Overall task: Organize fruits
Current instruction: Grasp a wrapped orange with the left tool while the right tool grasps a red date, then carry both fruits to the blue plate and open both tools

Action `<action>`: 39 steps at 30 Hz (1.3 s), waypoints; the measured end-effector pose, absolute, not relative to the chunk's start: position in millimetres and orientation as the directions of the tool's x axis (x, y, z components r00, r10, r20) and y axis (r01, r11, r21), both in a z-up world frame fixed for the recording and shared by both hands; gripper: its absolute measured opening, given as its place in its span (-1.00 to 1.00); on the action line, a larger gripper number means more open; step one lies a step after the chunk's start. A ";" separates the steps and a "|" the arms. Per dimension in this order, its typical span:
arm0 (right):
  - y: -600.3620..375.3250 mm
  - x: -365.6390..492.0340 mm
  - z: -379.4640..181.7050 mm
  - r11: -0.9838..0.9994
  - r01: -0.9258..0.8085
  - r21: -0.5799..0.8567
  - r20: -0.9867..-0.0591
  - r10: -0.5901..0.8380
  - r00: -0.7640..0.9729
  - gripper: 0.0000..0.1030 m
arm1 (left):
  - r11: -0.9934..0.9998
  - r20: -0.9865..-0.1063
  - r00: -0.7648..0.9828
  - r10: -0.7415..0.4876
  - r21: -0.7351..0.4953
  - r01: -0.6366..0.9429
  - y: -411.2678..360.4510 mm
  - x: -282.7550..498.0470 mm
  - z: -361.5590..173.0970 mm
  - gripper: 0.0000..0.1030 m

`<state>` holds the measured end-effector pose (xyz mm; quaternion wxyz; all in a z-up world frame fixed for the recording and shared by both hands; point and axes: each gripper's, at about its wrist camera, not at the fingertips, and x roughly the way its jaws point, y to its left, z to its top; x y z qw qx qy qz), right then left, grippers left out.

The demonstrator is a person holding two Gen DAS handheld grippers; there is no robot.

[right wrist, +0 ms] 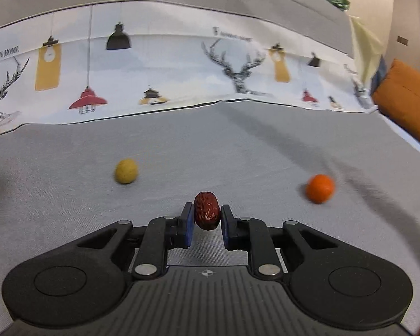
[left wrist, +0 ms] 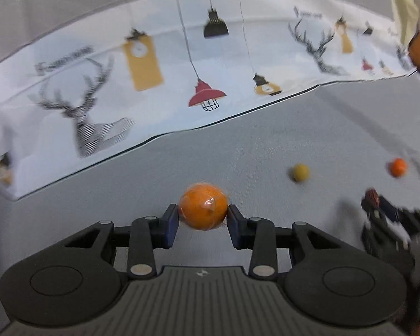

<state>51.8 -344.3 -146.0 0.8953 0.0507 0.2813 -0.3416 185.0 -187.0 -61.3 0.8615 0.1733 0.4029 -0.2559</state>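
Gripping an orange (left wrist: 203, 206) wrapped in clear film, the left gripper (left wrist: 203, 215) presses its blue pads against the fruit's sides at nine and three o'clock, jaws narrowed to the fruit's width, over a grey cloth (left wrist: 266, 145). Beyond it, at about two o'clock in the left wrist view, lie a yellowish round fruit (left wrist: 299, 172) and a small orange fruit (left wrist: 397, 167), well apart from each other. The right gripper (left wrist: 373, 198) shows at three o'clock, blurred, with something dark red at its tip.

Seen from the right wrist, the right gripper (right wrist: 207, 215) is clamped on a wrinkled red date (right wrist: 207, 210), which stands upright between the pads (right wrist: 187, 221), jaws nearly together. The yellowish fruit (right wrist: 126, 171) lies at ten o'clock from the date, the small orange fruit (right wrist: 320, 188) at two o'clock, both on the grey cloth (right wrist: 238, 145). A white printed cloth (right wrist: 168, 64) with deer and lamps spans the far edge, and an orange cushion (right wrist: 406, 100) sits at the right.
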 end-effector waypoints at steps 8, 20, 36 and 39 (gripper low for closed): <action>-275.3 -77.9 -51.4 0.868 0.497 0.004 -0.503 -0.428 0.751 -0.60 | 0.852 -0.790 0.538 -0.294 0.039 0.522 -82.4 71.4 0.0 -0.20; -172.9 -194.1 18.8 0.949 0.313 0.029 -0.405 -0.275 0.872 -0.60 | 0.909 -0.740 0.618 -0.266 0.020 0.415 26.9 -61.7 43.0 -0.20; -114.0 -225.2 40.3 0.979 0.201 -0.037 -0.356 -0.200 0.913 -0.60 | 0.929 -0.662 0.694 -0.285 -0.014 0.369 78.3 -123.2 65.4 -0.20; -111.6 -224.8 40.0 0.981 0.187 -0.046 -0.357 -0.191 0.914 -0.60 | 0.931 -0.655 0.700 -0.284 -0.014 0.365 80.6 -124.4 66.6 -0.20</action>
